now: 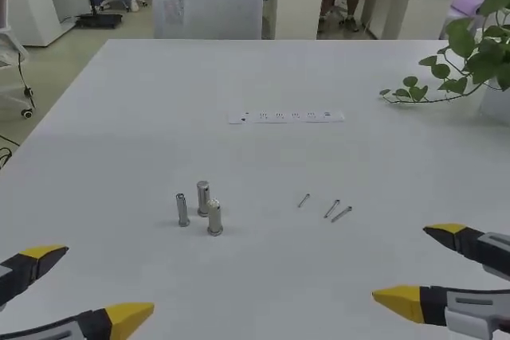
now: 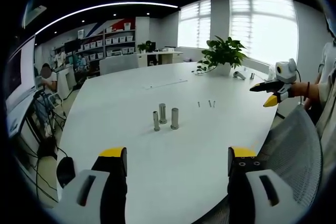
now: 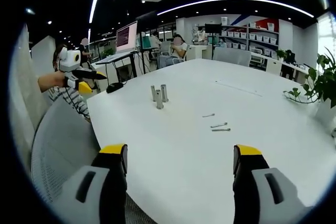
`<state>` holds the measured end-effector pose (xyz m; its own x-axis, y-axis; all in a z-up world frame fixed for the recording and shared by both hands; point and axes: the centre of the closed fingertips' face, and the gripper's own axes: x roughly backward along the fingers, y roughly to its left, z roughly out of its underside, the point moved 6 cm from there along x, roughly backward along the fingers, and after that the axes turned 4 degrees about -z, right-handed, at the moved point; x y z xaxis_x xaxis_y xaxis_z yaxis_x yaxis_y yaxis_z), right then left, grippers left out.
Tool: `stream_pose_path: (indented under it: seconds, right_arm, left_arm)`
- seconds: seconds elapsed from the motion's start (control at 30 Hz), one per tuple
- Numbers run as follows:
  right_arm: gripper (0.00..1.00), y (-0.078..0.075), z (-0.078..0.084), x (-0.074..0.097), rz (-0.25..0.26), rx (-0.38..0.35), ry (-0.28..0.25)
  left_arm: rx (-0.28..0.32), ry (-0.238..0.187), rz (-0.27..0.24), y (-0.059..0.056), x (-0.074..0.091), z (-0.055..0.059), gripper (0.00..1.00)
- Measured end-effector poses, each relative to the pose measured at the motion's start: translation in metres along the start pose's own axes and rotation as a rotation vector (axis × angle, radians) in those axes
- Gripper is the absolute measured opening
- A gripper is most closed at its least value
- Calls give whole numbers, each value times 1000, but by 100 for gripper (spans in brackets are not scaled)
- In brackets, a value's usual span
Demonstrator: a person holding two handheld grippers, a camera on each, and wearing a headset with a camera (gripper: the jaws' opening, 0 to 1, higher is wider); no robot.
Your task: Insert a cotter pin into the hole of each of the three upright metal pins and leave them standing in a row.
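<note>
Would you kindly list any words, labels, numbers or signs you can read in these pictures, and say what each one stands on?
No text can be read in these views.
Socket strip: small marks, too blurred to read.
Monitor: screen content too small to read.
Shelf bins: any labels are too small to tell.
Metal pins and cotter pins: no markings visible.

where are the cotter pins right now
In the head view, the three cotter pins lie flat on the white table, right of the three upright metal pins and ahead of the open right gripper.
</note>
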<state>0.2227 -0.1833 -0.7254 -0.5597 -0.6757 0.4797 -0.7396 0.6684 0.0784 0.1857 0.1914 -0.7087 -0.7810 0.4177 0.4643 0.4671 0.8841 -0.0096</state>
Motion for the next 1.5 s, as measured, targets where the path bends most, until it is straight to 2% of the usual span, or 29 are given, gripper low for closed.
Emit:
stream_pose_path:
  seconds: [0.37, 0.77, 0.97, 1.37, 1.5]
  right_arm:
    - [84, -2, -2, 0, 0, -3, -11]
    - [81, -2, -5, -1, -3, -4, -26]
    - [80, -3, -6, -3, -5, -9, -33]
    - [78, -7, -8, -7, -4, -21, -48]
    - [78, -8, -8, -9, -7, -24, -48]
  left_arm:
    - [-8, -1, -1, 2, -1, -1, 75]
    - [-30, -25, -8, 10, -9, -7, 62]
    - [-20, -40, -12, 16, -18, -11, 58]
    - [-62, -59, -9, 26, -47, -17, 52]
    - [-76, -53, -3, 29, -58, -19, 51]
